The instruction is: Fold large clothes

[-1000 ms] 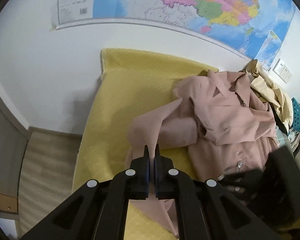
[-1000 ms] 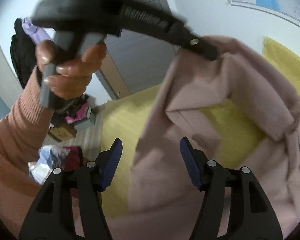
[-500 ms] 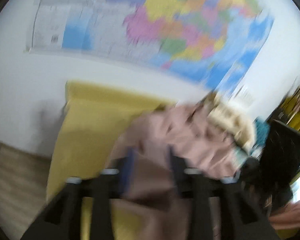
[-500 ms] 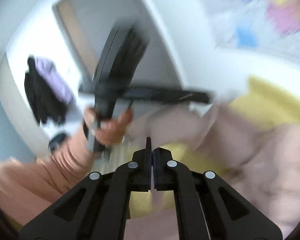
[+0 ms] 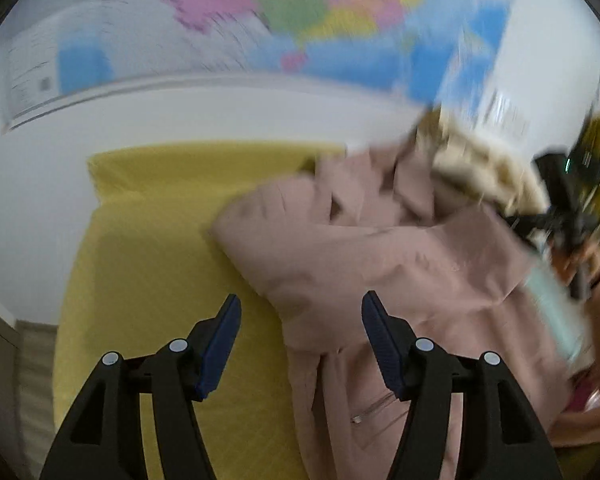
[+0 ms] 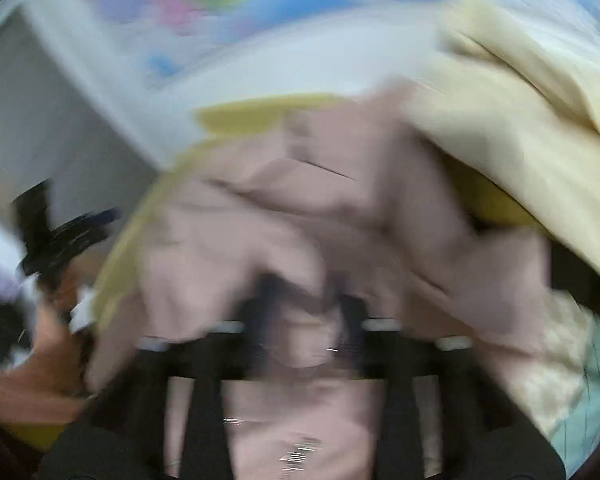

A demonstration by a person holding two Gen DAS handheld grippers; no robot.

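Observation:
A large pink coat (image 5: 380, 264) lies crumpled on a yellow-covered surface (image 5: 148, 248). My left gripper (image 5: 300, 344) is open, its jaws wide apart above the coat's left edge, holding nothing. In the right wrist view the picture is badly blurred. My right gripper (image 6: 304, 312) hangs over the pink coat (image 6: 260, 216), its fingers spread with pink cloth showing between them. The right gripper also shows far right in the left wrist view (image 5: 560, 216).
A cream garment (image 6: 520, 128) is heaped to the right of the coat, also in the left wrist view (image 5: 480, 172). A world map (image 5: 300, 20) hangs on the white wall behind. Wooden floor (image 5: 32, 360) lies left of the yellow surface.
My left gripper has opened and let go of the coat's sleeve, and the coat has dropped onto the yellow surface. My right gripper went shut, then spread again, swinging over the coat.

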